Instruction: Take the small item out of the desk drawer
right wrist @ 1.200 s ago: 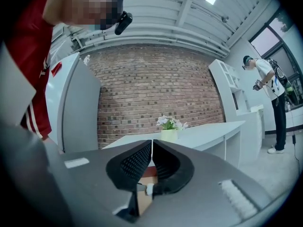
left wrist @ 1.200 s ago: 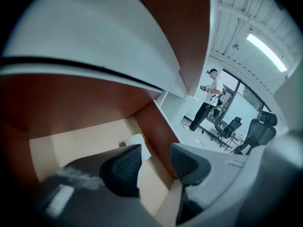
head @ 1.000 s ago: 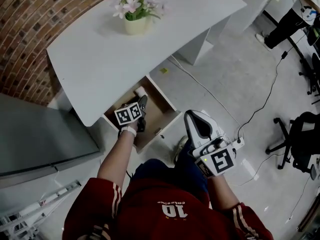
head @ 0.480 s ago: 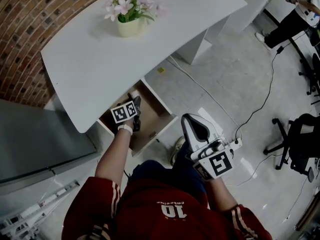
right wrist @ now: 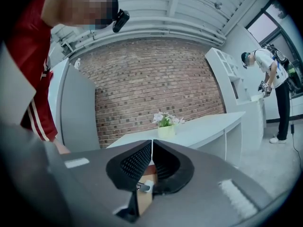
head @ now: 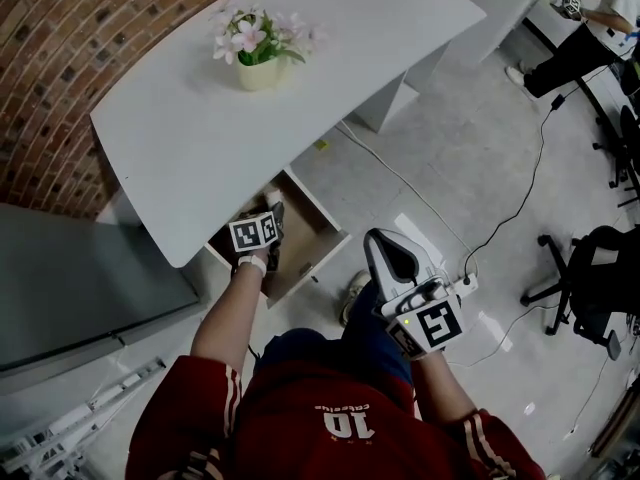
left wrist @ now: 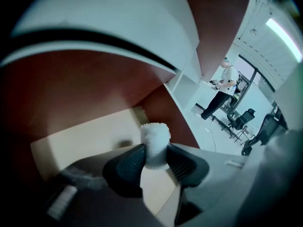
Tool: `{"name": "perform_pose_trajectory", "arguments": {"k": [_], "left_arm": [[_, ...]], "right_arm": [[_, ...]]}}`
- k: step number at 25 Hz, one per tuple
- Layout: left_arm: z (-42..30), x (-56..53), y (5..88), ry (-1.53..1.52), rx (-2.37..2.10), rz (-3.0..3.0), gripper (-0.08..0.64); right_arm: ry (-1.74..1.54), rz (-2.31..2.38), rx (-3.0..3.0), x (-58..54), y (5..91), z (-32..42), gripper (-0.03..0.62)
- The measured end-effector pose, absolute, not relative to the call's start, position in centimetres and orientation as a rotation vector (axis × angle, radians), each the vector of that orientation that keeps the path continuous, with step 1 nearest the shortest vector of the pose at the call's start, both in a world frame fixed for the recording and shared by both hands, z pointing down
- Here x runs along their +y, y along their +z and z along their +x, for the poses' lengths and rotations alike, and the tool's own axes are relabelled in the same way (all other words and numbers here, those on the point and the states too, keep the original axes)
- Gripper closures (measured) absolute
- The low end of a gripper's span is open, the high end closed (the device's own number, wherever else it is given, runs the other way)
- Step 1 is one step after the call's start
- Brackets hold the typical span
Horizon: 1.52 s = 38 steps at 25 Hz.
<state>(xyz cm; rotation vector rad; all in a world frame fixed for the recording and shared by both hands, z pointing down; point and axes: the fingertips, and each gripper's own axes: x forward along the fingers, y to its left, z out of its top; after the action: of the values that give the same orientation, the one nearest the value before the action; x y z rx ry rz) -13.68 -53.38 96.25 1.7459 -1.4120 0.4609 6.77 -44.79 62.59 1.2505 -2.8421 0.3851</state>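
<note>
The desk drawer [head: 322, 230] stands pulled out under the white desk [head: 190, 128], and its wooden floor [left wrist: 90, 136] shows in the left gripper view. My left gripper [head: 274, 214] reaches down into it. Its jaws [left wrist: 155, 152] are closing on a small white fuzzy cylinder [left wrist: 155, 135], which stands upright between the dark pads [left wrist: 127, 167], and both pads touch its sides. My right gripper [head: 388, 256] hangs over the floor by the person's knee. It is shut with nothing in it [right wrist: 152, 144].
A pot of pink flowers [head: 257, 56] stands on the desk's far side. A grey cabinet [head: 80, 278] is at the left, against the brick wall [head: 60, 38]. Cables [head: 420, 193] cross the floor. An office chair [head: 590, 278] and another person [head: 585, 23] are at the right.
The left gripper has stayed in the drawer, with its marker cube barely shifted. The right gripper has held its place. The view has drifted slightly.
</note>
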Motion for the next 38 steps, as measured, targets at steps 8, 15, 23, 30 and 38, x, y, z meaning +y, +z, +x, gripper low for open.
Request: {"name": "perform_pose_trajectory", "arguments": {"k": [8, 15, 23, 30, 38], "left_arm": [[-10.6, -50.3, 89.9, 0.503, -1.358, 1.768, 0.402], [-9.3, -48.1, 82.8, 0.490, -1.338, 1.823, 0.402], [-9.8, -42.5, 74.3, 0.445, -1.284, 2.002, 0.402], [-11.6, -35.0, 66.8, 0.380, -1.196, 2.158, 0.402], [-12.5, -27.1, 56.6, 0.233, -1.124, 2.337, 0.402]], "right_arm": [[0.411, 1.294, -2.807, -42.5, 55.1, 7.7, 0.584], [0.350, 1.337, -2.773, -38.6, 48.6, 8.2, 0.584], [0.211, 1.491, -2.777, -29.0, 42.1, 5.5, 0.584], [0.141, 1.644, -2.710, -20.3, 37.8, 2.4, 0.584], [0.079, 1.738, -2.656, -14.9, 33.5, 2.5, 0.584]]}}
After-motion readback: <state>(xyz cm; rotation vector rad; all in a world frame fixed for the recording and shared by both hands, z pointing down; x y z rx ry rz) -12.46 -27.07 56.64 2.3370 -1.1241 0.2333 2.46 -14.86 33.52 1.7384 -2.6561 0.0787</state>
